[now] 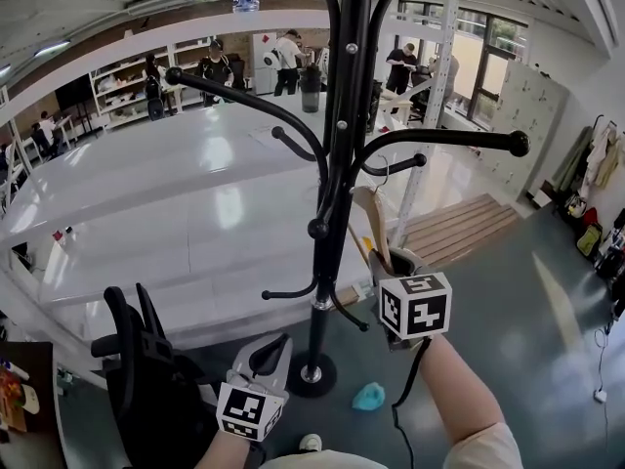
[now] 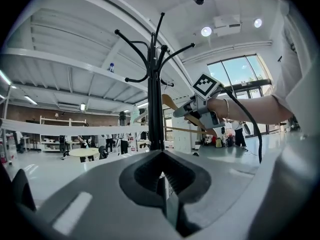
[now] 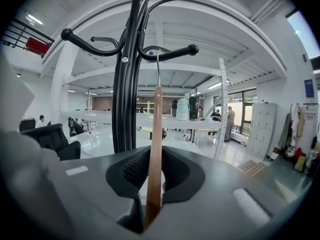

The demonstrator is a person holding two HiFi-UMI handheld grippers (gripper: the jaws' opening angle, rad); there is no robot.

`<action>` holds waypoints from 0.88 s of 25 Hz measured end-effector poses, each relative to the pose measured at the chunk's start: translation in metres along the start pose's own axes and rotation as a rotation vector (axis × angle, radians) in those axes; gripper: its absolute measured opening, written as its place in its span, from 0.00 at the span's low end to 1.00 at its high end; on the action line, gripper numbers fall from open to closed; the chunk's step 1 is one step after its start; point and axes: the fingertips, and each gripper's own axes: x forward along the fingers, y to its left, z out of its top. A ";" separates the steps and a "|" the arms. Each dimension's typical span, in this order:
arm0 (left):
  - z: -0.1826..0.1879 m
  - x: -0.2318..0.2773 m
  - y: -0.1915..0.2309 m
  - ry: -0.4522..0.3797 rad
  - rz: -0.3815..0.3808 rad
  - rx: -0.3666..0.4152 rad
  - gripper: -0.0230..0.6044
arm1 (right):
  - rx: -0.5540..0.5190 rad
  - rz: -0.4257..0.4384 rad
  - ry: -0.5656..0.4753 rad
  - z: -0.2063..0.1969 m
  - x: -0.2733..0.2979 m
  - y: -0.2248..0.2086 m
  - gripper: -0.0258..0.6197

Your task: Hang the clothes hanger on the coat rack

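The black coat rack point(image 1: 337, 164) stands in the middle of the head view, its curved arms spreading out at several heights. My right gripper point(image 1: 388, 259) is shut on the wooden clothes hanger point(image 1: 368, 211) and holds it up beside the pole. In the right gripper view the hanger point(image 3: 154, 149) runs up out of the jaws. Its metal hook point(image 3: 158, 66) reaches a ball-tipped rack arm point(image 3: 172, 53); I cannot tell whether it rests on it. My left gripper point(image 1: 270, 353) is low near the rack's base point(image 1: 312, 374), shut and holding nothing.
A black office chair point(image 1: 146, 360) stands at the lower left, close to my left gripper. A teal object point(image 1: 369, 396) lies on the floor by the base. A wooden pallet point(image 1: 459, 228) lies to the right. People stand far off at the back.
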 end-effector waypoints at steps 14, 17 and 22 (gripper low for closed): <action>-0.017 -0.004 -0.001 0.028 0.027 -0.022 0.04 | 0.023 0.036 -0.028 -0.014 0.003 0.008 0.16; -0.013 -0.009 0.000 0.018 0.040 -0.026 0.04 | 0.033 0.080 -0.027 -0.014 0.000 0.013 0.16; -0.004 -0.018 -0.004 0.007 0.058 -0.021 0.04 | 0.033 0.080 -0.105 -0.004 -0.013 0.012 0.28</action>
